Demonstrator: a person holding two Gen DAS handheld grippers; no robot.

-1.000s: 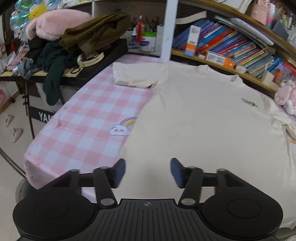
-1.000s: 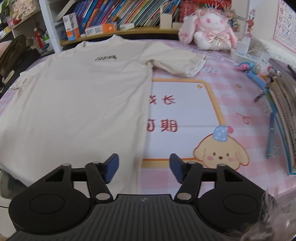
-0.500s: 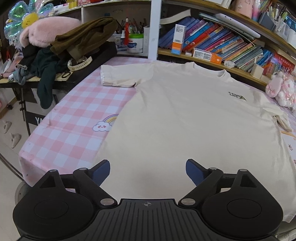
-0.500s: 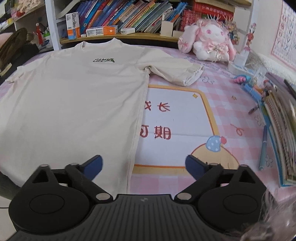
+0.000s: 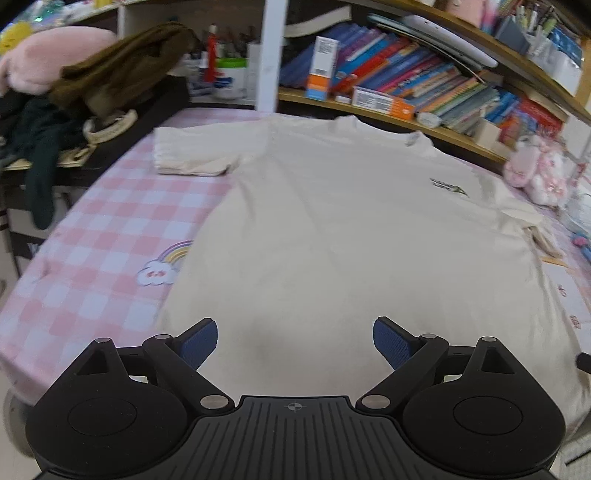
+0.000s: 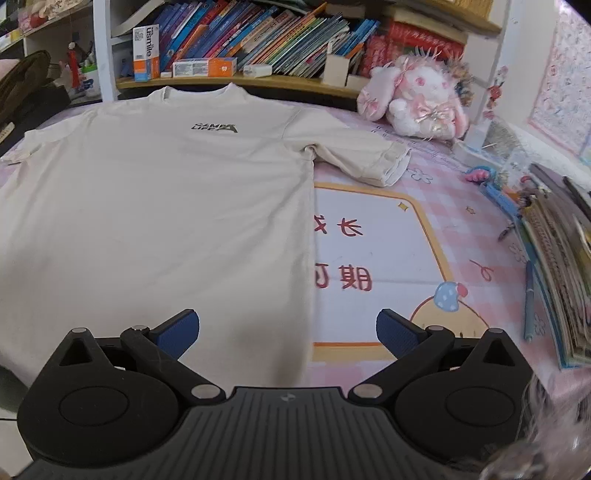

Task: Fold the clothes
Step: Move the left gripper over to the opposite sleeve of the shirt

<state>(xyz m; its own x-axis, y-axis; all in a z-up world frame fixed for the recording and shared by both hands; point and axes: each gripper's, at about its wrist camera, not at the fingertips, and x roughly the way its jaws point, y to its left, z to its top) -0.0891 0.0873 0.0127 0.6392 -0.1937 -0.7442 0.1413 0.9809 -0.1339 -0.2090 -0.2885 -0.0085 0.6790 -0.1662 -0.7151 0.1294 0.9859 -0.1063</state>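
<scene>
Working from left to right, we find a heap of dark clothes [image 5: 74, 110] beyond the pink checked tablecloth [image 5: 92, 240]. Our left gripper [image 5: 294, 343] hangs above the hem of the cream T-shirt [image 5: 351, 229], jaws spread wide, holding nothing. The shirt lies flat, face up, collar towards the bookshelf [image 6: 258, 33]. Our right gripper [image 6: 287, 334] straddles its right side edge, jaws likewise spread and empty. A plush rabbit [image 6: 417, 96] sits beyond the right sleeve.

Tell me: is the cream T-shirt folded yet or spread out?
Spread out. The T-shirt lies flat on the table, front up, both sleeves extended, no folds made; both grippers are open and empty.
</scene>
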